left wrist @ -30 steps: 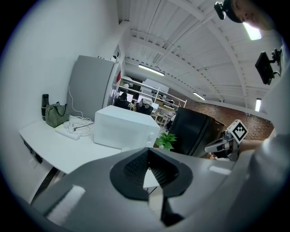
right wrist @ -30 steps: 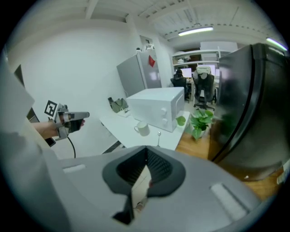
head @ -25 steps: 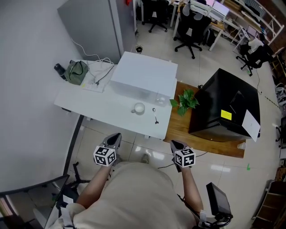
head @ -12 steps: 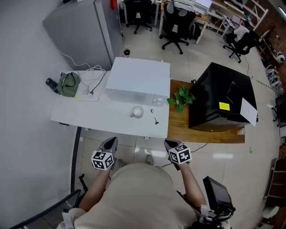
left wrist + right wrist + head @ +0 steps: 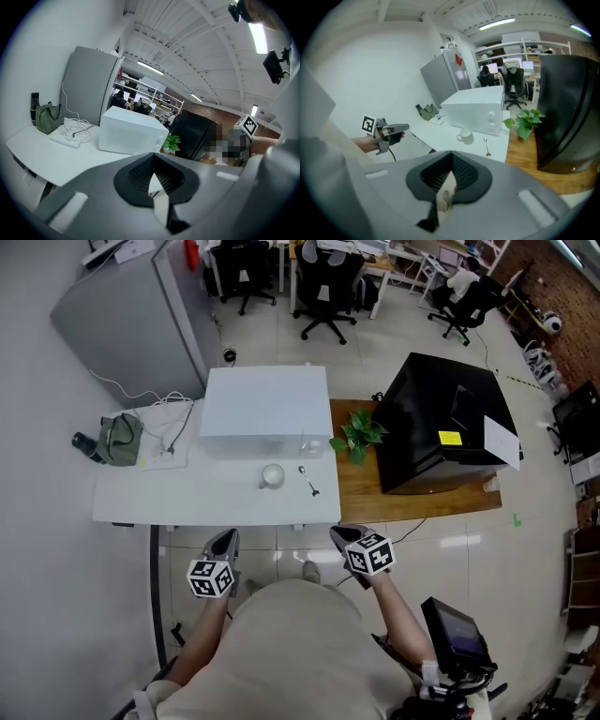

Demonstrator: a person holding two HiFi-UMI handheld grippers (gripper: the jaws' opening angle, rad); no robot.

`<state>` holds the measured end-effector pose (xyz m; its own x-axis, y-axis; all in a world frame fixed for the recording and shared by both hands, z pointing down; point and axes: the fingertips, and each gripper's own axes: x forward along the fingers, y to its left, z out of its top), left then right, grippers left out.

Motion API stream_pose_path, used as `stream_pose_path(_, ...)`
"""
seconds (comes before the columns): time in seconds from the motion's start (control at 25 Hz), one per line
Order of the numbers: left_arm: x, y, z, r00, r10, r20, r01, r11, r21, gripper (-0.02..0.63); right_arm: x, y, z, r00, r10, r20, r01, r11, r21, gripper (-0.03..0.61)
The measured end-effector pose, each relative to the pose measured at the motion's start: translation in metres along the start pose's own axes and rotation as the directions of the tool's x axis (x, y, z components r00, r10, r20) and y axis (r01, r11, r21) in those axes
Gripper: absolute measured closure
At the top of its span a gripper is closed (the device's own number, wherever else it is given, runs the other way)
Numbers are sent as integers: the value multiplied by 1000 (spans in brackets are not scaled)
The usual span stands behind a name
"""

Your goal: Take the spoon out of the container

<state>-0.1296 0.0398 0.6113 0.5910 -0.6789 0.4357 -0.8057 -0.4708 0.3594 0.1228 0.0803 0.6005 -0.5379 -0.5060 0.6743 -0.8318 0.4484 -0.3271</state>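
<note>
A metal spoon (image 5: 308,480) lies flat on the white table (image 5: 187,498), just right of a white cup (image 5: 272,476); both stand in front of a white microwave (image 5: 265,401). The right gripper view shows the same cup (image 5: 464,136) and spoon (image 5: 487,145) far ahead. My left gripper (image 5: 225,543) and right gripper (image 5: 340,535) hang close to the person's body, short of the table's near edge and well apart from cup and spoon. Both pairs of jaws are shut with nothing between them, seen in the left gripper (image 5: 153,157) and right gripper (image 5: 451,157) views.
A green bag (image 5: 120,439) and a power strip with cables (image 5: 169,446) sit at the table's left end. To the right a potted plant (image 5: 354,435) and a big black box (image 5: 441,423) rest on a wooden board (image 5: 422,502). Office chairs (image 5: 323,287) stand behind.
The head view has swung and pulled back, so table, microwave and black box sit more level and farther off. Both grippers stay shut near the body; spoon and cup have not moved.
</note>
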Motion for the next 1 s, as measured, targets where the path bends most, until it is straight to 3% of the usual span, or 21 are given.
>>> stream_pose_path(0.68, -17, 7, 7, 1000, 19, 1, -19, 1000, 22, 611, -4, 23, 35, 982, 32, 184, -37, 999, 21, 577)
stream_pose_path(0.84, -17, 2, 7, 1000, 18, 6, -19, 1000, 25, 611, -4, 24, 37, 976, 13, 218, -6, 999, -33, 577)
stream_pose_path(1.0, -17, -3, 3, 999, 32, 26, -33, 999, 13, 611, 6, 24, 33, 984, 19, 179, 4, 992, -126, 577)
